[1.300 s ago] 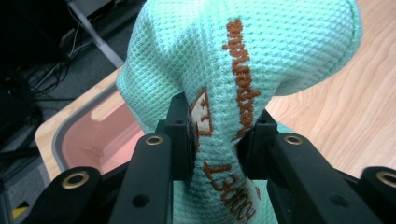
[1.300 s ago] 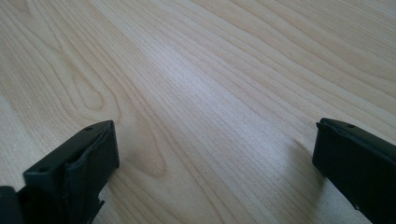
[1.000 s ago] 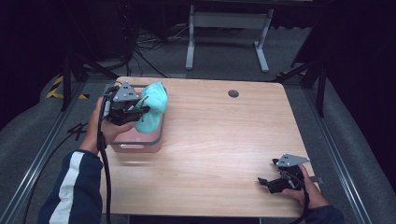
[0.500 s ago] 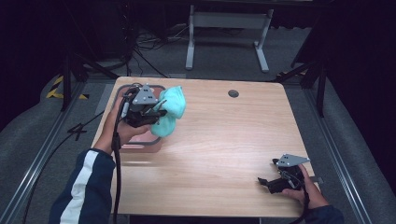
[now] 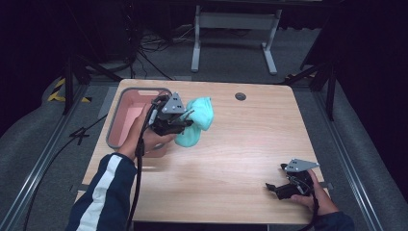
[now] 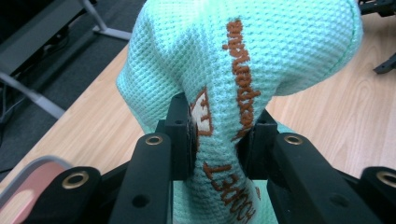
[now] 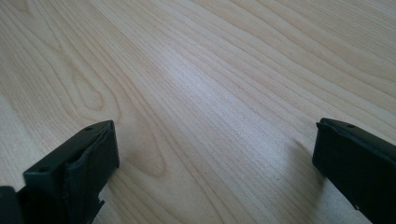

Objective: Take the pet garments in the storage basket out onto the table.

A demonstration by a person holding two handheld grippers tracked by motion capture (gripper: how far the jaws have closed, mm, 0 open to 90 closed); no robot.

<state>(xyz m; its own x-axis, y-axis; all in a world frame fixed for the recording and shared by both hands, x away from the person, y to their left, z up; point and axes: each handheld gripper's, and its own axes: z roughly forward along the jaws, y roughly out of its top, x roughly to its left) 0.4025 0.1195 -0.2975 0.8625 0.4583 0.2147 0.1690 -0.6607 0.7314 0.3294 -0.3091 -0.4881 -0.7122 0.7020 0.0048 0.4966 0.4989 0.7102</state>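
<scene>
We see the mint towel (image 6: 261,56) bunched and pinched between the left gripper's (image 6: 215,140) jaws, lifted above the table (image 5: 231,159), beside the pink bin (image 5: 126,115). The right gripper (image 7: 215,154) rests low, jaws spread wide over bare wood.

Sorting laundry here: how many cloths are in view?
1: the mint-green cloth, clamped in the left gripper just right of the pink bin. Nothing visible inside the bin.
</scene>
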